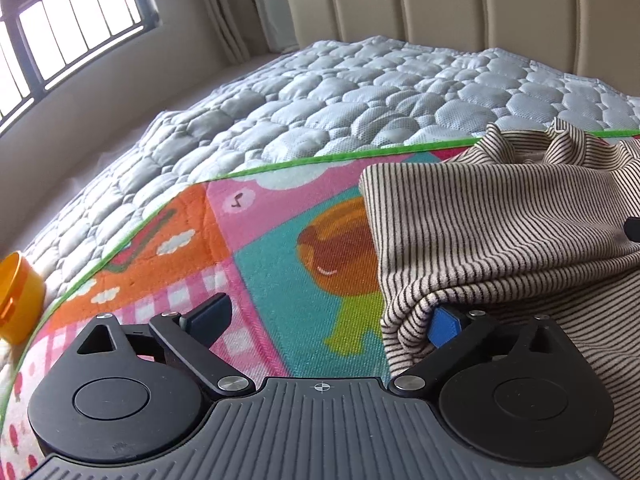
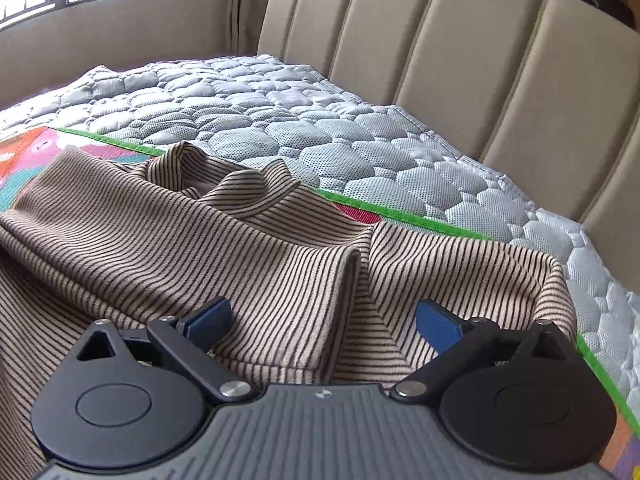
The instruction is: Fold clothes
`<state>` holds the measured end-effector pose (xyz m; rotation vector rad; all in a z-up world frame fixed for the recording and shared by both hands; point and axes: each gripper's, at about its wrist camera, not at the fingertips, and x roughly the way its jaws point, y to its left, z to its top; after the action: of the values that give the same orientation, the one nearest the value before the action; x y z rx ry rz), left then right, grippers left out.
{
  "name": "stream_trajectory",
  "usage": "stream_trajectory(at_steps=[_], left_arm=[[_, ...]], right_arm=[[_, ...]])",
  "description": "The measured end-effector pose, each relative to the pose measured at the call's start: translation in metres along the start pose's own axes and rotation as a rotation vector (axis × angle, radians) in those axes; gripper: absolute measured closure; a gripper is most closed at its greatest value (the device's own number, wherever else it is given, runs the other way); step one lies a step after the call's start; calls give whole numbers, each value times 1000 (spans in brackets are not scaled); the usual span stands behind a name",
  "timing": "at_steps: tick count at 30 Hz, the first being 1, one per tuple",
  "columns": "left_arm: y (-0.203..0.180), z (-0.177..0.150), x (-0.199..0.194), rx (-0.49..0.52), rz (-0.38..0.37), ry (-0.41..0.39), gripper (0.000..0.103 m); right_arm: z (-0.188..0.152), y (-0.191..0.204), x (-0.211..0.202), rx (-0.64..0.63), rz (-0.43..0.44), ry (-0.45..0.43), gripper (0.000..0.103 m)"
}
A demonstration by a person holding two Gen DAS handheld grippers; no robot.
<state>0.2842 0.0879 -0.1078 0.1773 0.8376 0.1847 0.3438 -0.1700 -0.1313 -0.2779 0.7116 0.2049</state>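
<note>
Hovering low over the bed, the left gripper (image 1: 328, 316) has its jaws spread wide, one fingertip touching the folded edge of the striped shirt (image 1: 500, 220), pinching nothing. The right gripper (image 2: 328, 316) hangs over the shirt's middle, jaws also spread and empty, so it looks nearer. The shirt lies on a colourful mat (image 1: 260, 232), collar toward the headboard (image 2: 460, 60). Beyond: quilted mattress cover (image 1: 360, 92), barred window (image 1: 60, 20).

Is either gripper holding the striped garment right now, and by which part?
Neither. Left gripper and right gripper stand open; striped garment lies loose.
</note>
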Motion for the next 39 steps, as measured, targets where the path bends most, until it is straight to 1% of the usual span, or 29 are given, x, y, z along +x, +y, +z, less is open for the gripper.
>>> stream_trajectory(at_steps=[2,4,5,7,8,9,11,14,16,18,19,20,21,22,23,24,25,26,27,28,29,31,34,37,39], left_arm=[[0,0,-3,-3,-12,10,2],[-1,2,-10,1,-39,-1,3],[-1,3,-16,-4,-70,-15,3],[0,6,-28,-20,-144,-47,3],[2,7,-33,-37,-180,-59,3],[3,9,-37,-63,-209,-65,3],[8,12,-37,-127,-241,-55,3],[19,11,-28,-250,-261,5,3],[30,8,-20,-351,-275,55,3],[41,4,-15,-441,-301,96,3],[45,2,-13,-476,-317,111,3],[48,0,-12,-502,-328,122,3],[50,-1,-12,-510,-330,126,3],[50,-2,-12,-512,-327,127,3],[51,-2,-13,-509,-320,125,3],[51,-1,-13,-506,-312,120,3],[52,0,-14,-511,-307,117,3],[53,0,-14,-518,-304,115,3],[55,1,-14,-529,-306,115,3],[58,1,-13,-542,-309,116,3],[60,1,-13,-555,-312,116,3],[67,1,-13,-584,-312,115,3],[78,1,-13,-632,-312,110,3],[88,1,-13,-678,-317,105,3],[93,1,-12,-693,-317,102,3]], right_arm=[[4,0,3,-9,-12,9,4],[7,-2,-5,-22,-10,5,4],[8,-3,-10,-28,-7,3,4],[6,-11,-36,-50,47,-12,4],[2,-13,-52,-82,56,-20,4],[-3,-16,-67,-113,64,-27,4],[-21,-20,-91,-166,55,-4,4],[-49,-27,-126,-245,42,31,4],[-65,-25,-130,-283,0,52,8],[-76,-22,-122,-303,-26,87,19],[-80,-19,-118,-320,-27,102,21],[-83,-16,-113,-347,-34,110,24],[-85,-12,-110,-369,-42,108,24],[-85,-10,-109,-378,-47,108,24],[-83,-11,-108,-364,-40,116,27],[-78,-14,-108,-326,-4,137,46],[-74,-17,-107,-289,30,158,59],[-70,-18,-107,-259,43,178,78],[-65,-20,-107,-232,53,195,94],[-60,-20,-109,-235,36,194,97],[-53,-24,-111,-221,31,188,97],[-32,-37,-119,-152,14,165,99],[18,-58,-142,-20,5,76,99],[84,-57,-167,60,55,-56,99],[125,-48,-179,100,108,-133,99]])
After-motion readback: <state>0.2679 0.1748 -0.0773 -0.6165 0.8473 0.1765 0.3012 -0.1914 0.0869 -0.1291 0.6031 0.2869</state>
